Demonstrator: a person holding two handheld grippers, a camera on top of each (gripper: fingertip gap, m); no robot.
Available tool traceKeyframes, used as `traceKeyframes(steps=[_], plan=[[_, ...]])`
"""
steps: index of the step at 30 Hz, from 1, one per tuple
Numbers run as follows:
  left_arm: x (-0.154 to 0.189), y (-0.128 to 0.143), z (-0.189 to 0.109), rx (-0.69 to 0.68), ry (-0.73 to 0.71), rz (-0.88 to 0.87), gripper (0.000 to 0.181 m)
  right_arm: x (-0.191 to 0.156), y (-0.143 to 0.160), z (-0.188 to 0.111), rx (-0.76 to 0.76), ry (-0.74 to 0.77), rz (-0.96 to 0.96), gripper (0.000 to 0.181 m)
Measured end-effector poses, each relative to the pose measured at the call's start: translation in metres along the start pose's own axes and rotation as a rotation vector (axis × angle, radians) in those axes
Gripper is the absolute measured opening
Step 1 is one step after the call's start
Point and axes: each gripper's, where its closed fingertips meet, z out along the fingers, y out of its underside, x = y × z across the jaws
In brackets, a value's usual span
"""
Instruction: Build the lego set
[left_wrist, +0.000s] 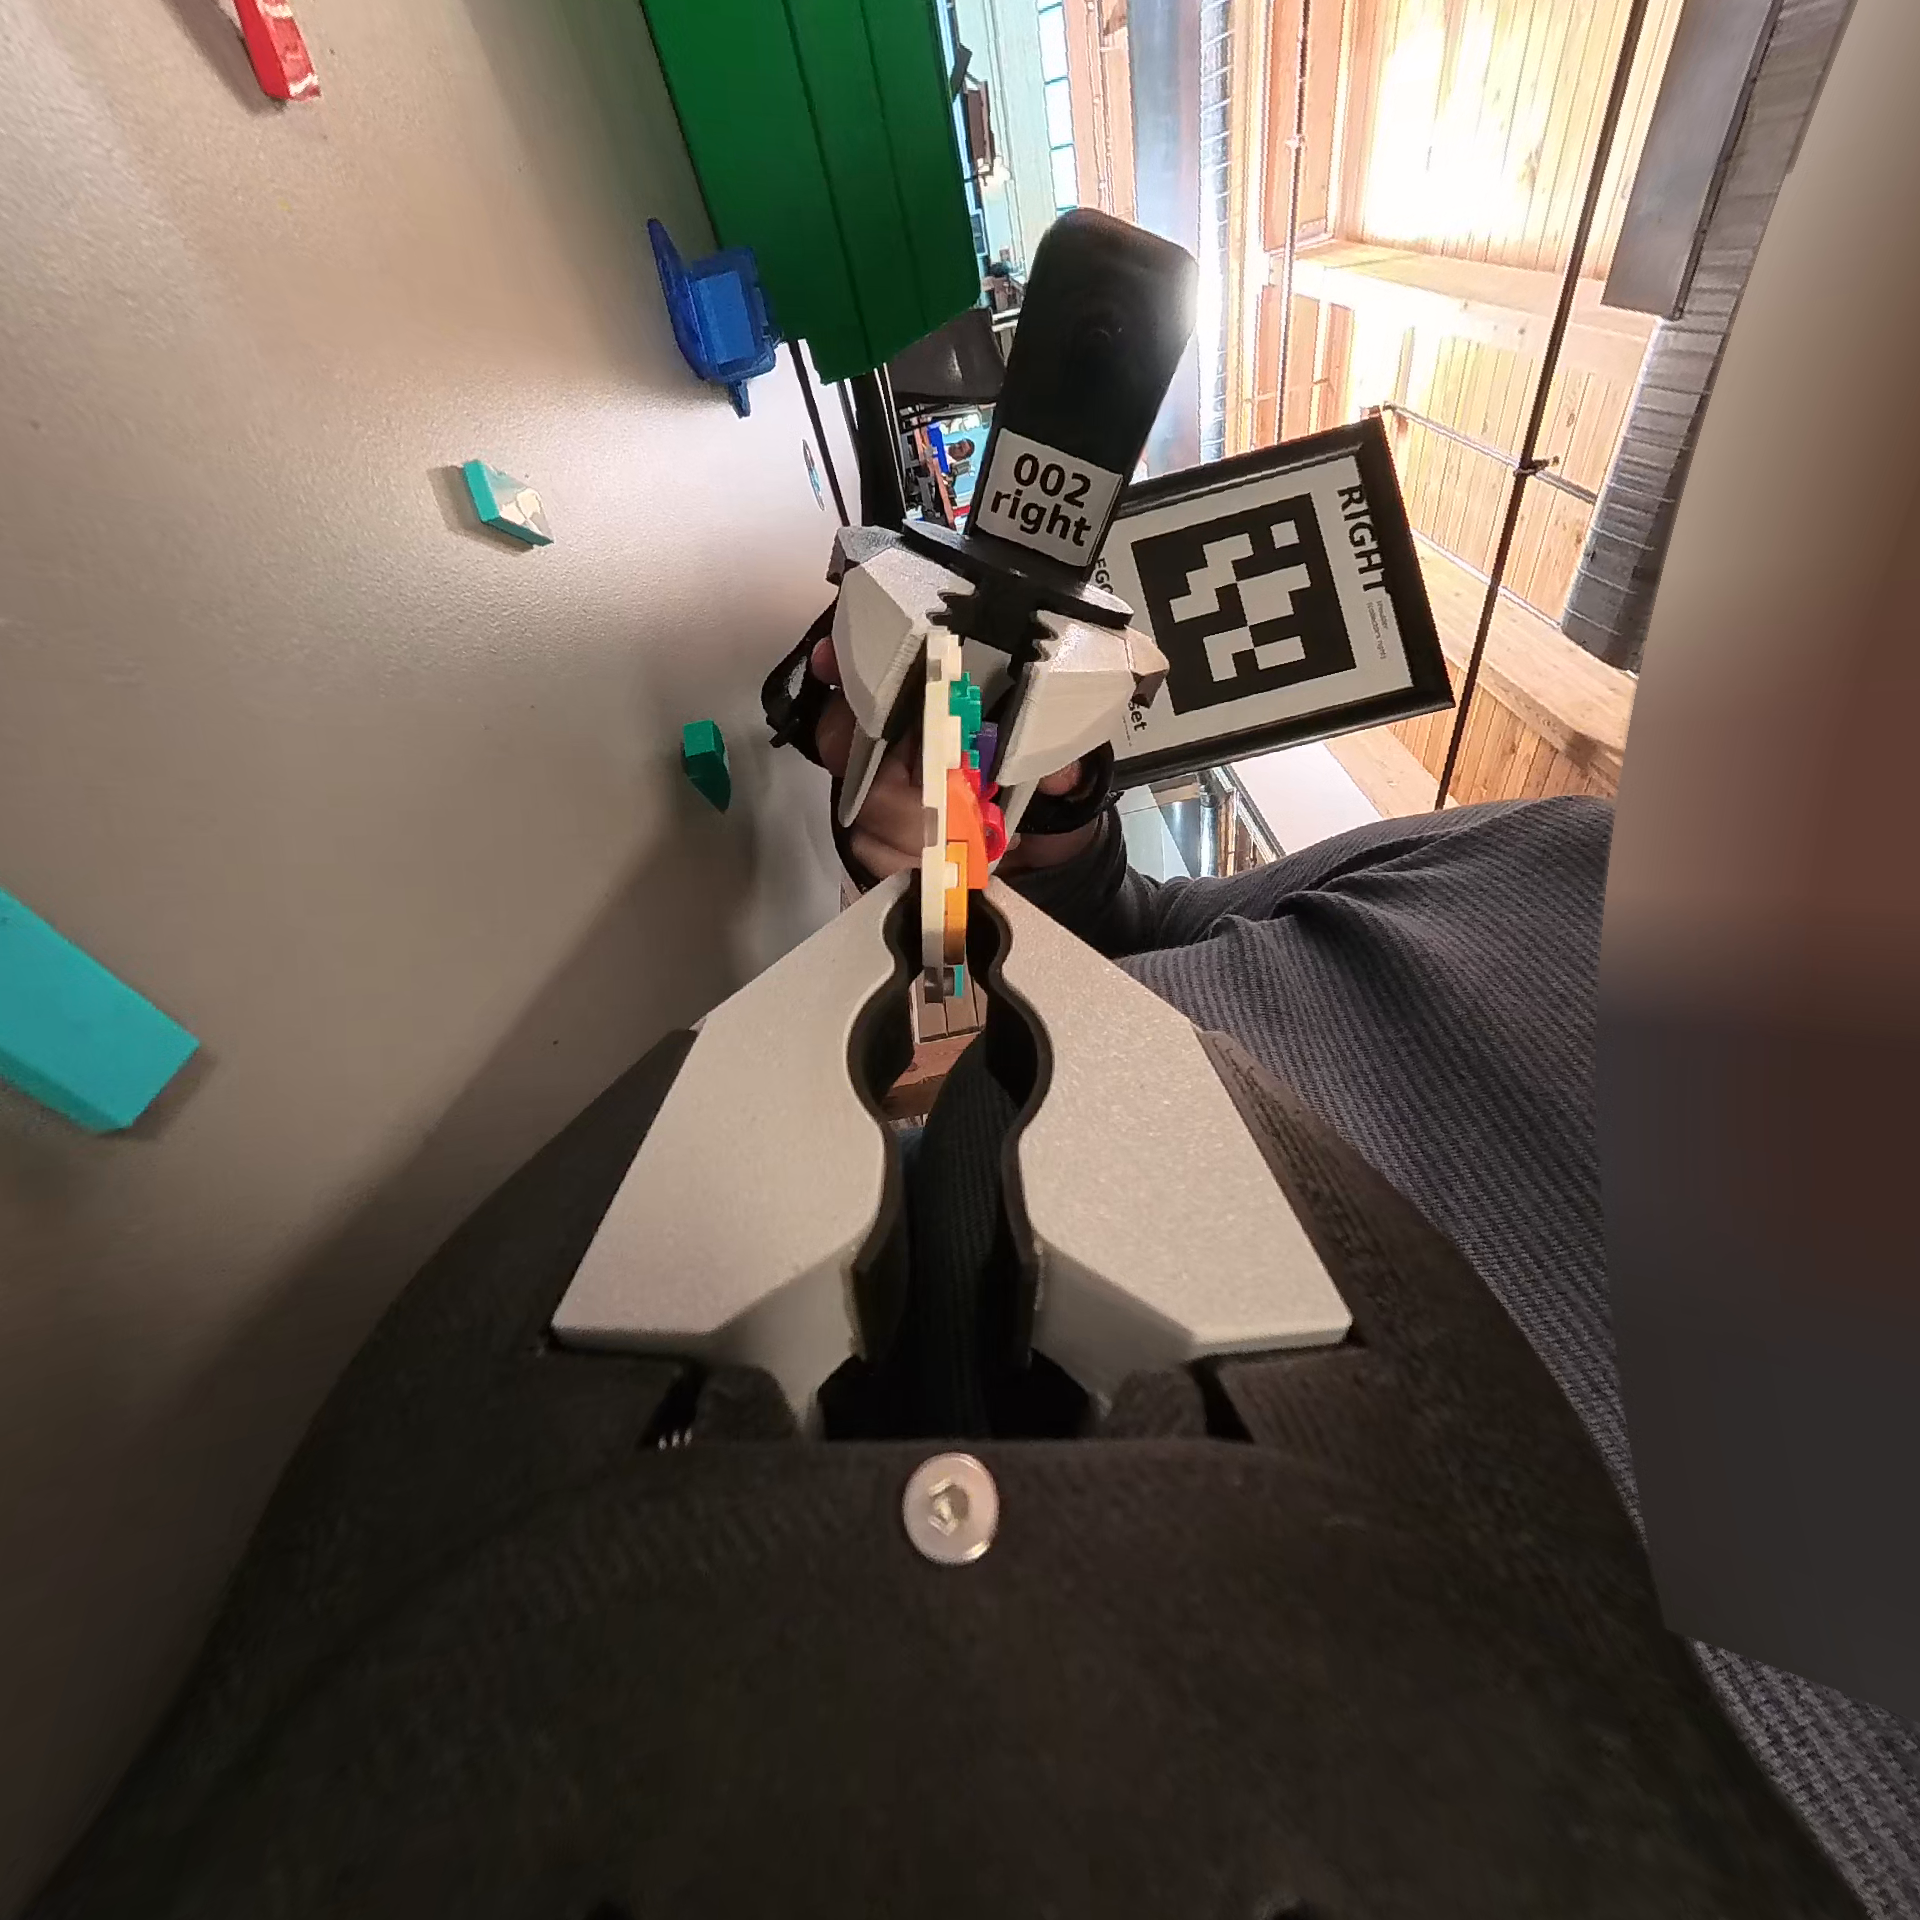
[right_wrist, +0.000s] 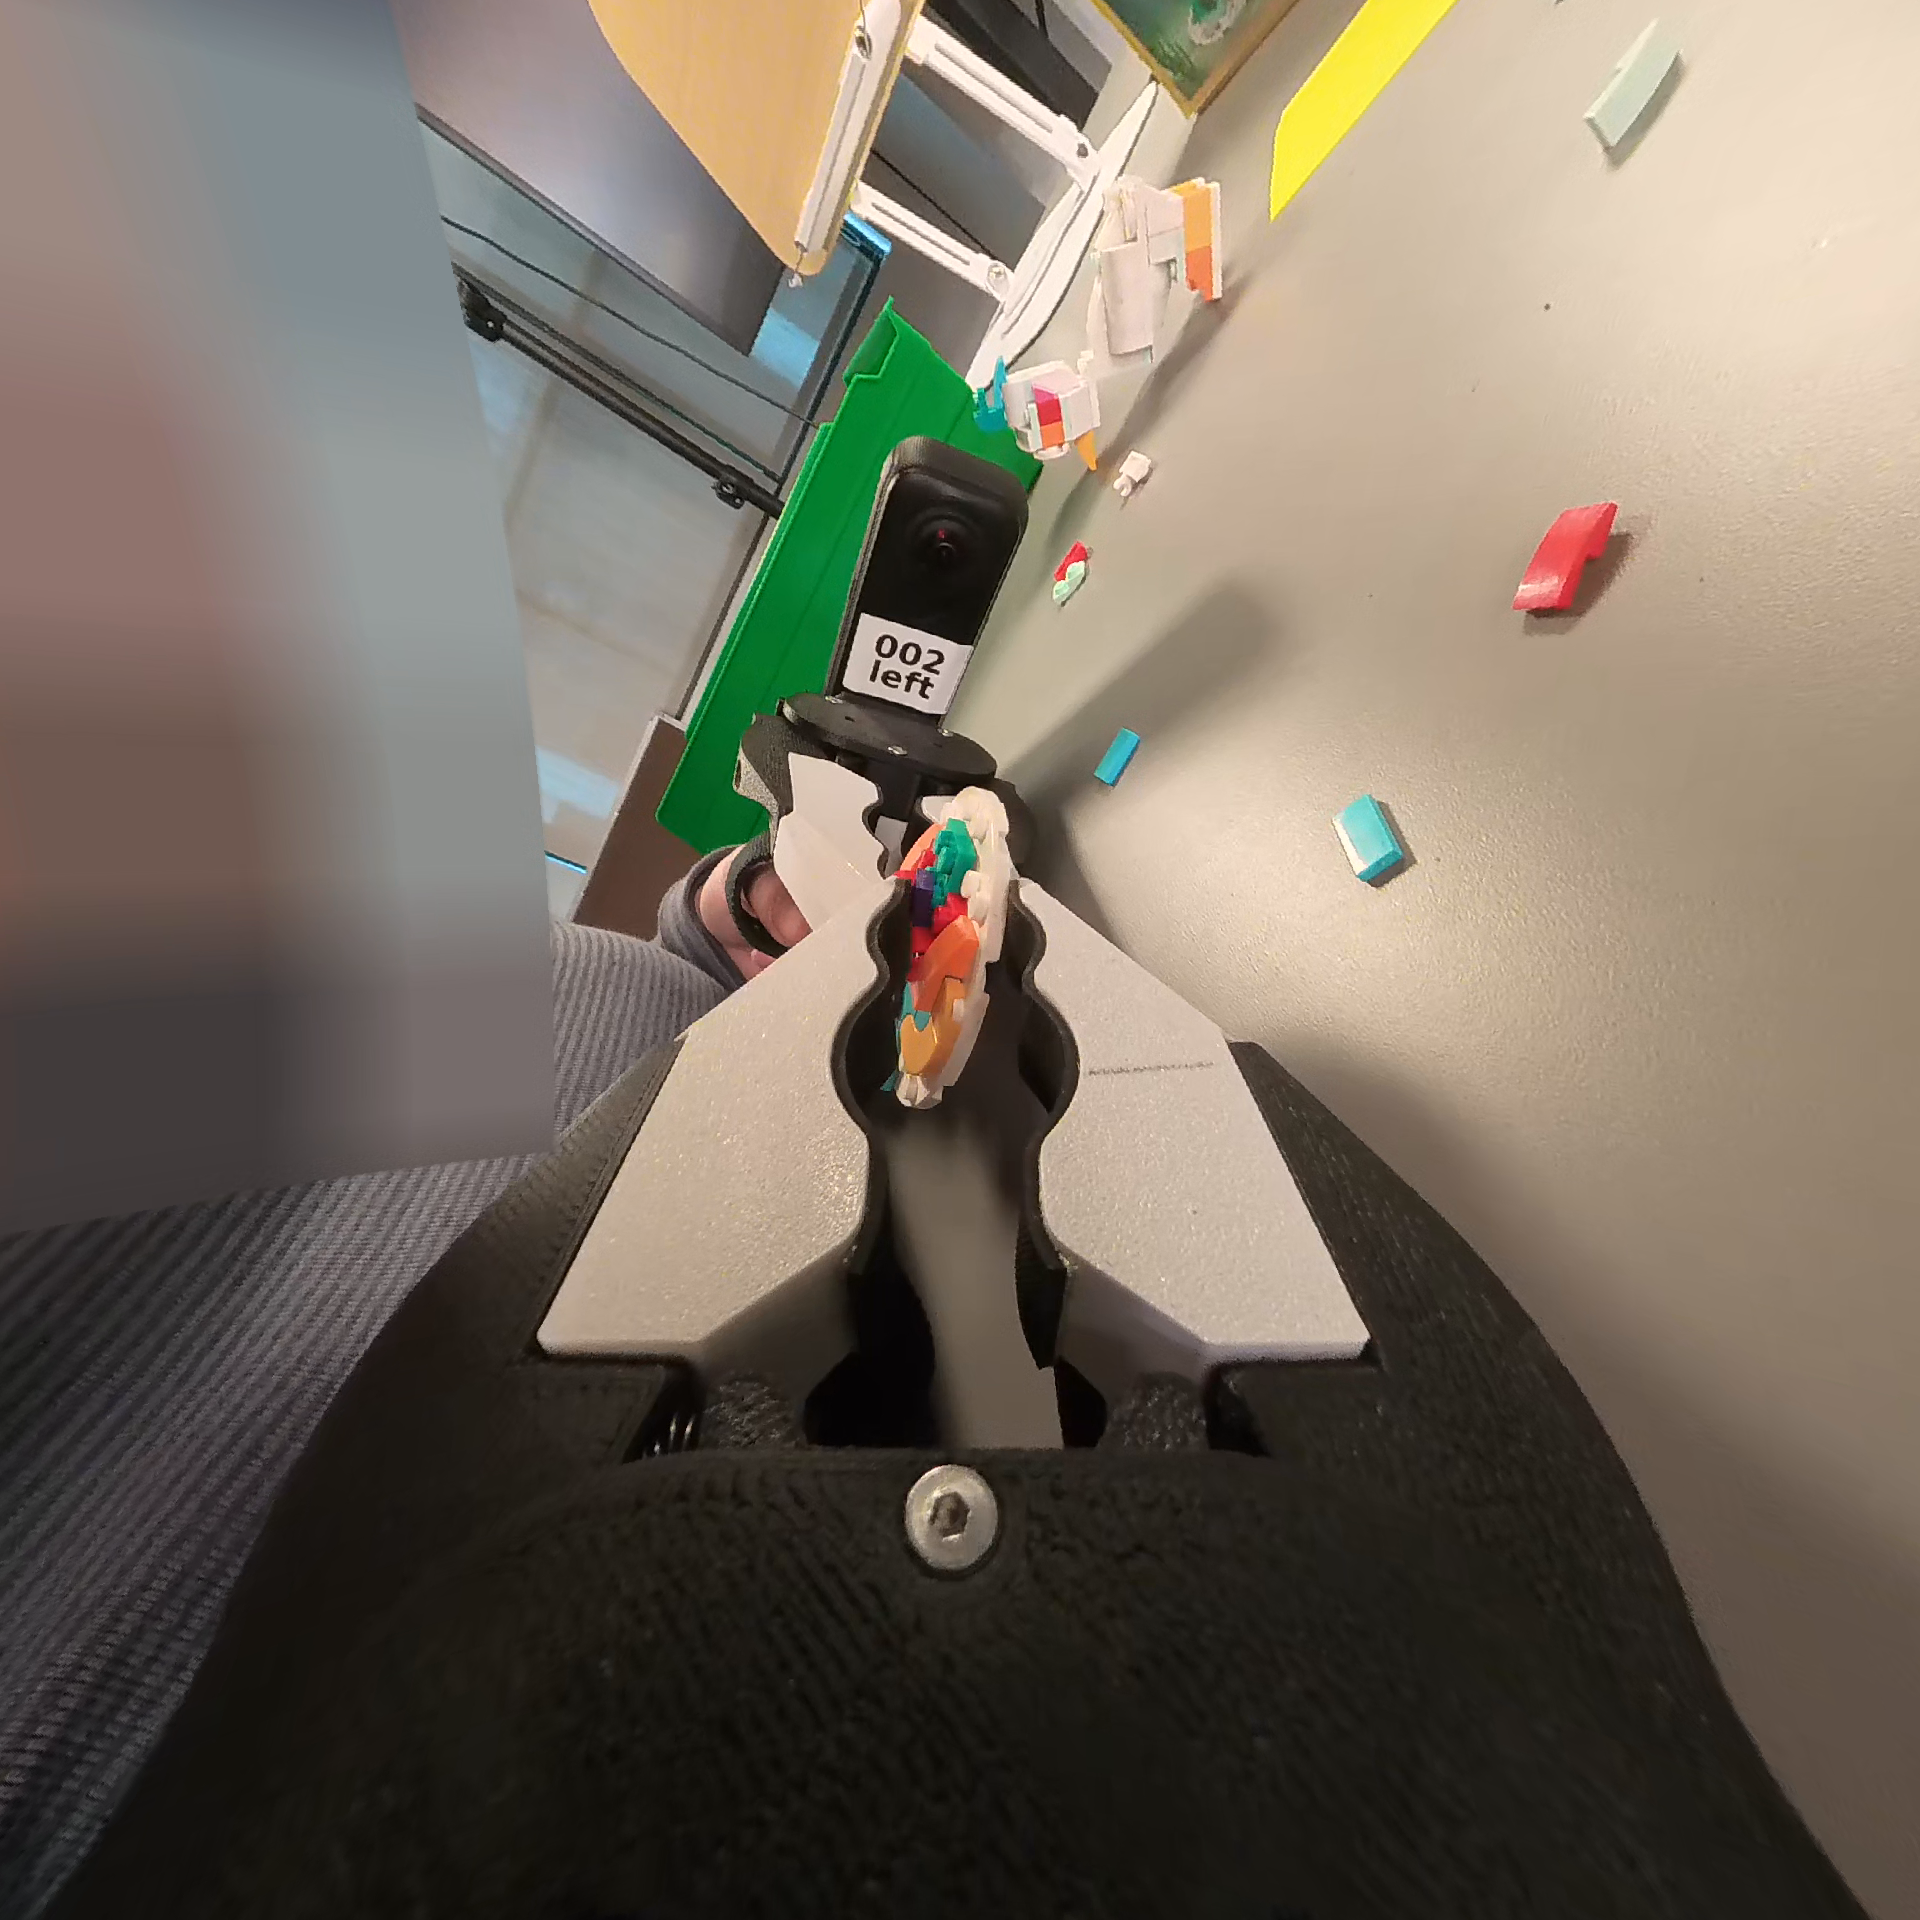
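Your left tool (left_wrist: 961, 914) is closed on the lower edge of a round white lego disc (left_wrist: 940, 769) that carries orange, teal, red and purple pieces on one face. Your right tool (right_wrist: 951, 914) clamps the same disc (right_wrist: 951, 935) from the opposite side, so the assembly hangs between the two, lifted off the bench (right_wrist: 1558, 1039) and turned nearly edge-on to the left wrist view.

Judging by this, you are mid-assembly on the disc — either pressing a piece home or re-gripping it. The next move calls for one tool to hold firm while the other lets go to fetch a part; squeeze unevenly and the small pieces on the face could pop loose.

Farther out, loose parts lie scattered on the bench: a red piece (right_wrist: 1564, 556), a teal brick (right_wrist: 1369, 837), a small blue tile (right_wrist: 1117, 755), and a white-and-orange sub-build (right_wrist: 1153, 260) near the far edge — beside it a green bin (right_wrist: 800, 644).
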Motion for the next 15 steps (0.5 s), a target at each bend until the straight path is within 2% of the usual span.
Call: traceKeyframes(steps=[8, 15], plan=[[-0.0013, 0.0027, 0.0011, -0.016, -0.013, 0.009, 0.005, -0.0045, 0.0009, -0.0049, -0.019, -0.055, 0.053, 0.008], [-0.0039, 0.0036, 0.0017, -0.022, -0.031, 0.009, 0.005, -0.0025, 0.0028, -0.0069, -0.051, -0.038, 0.04, 0.007]])
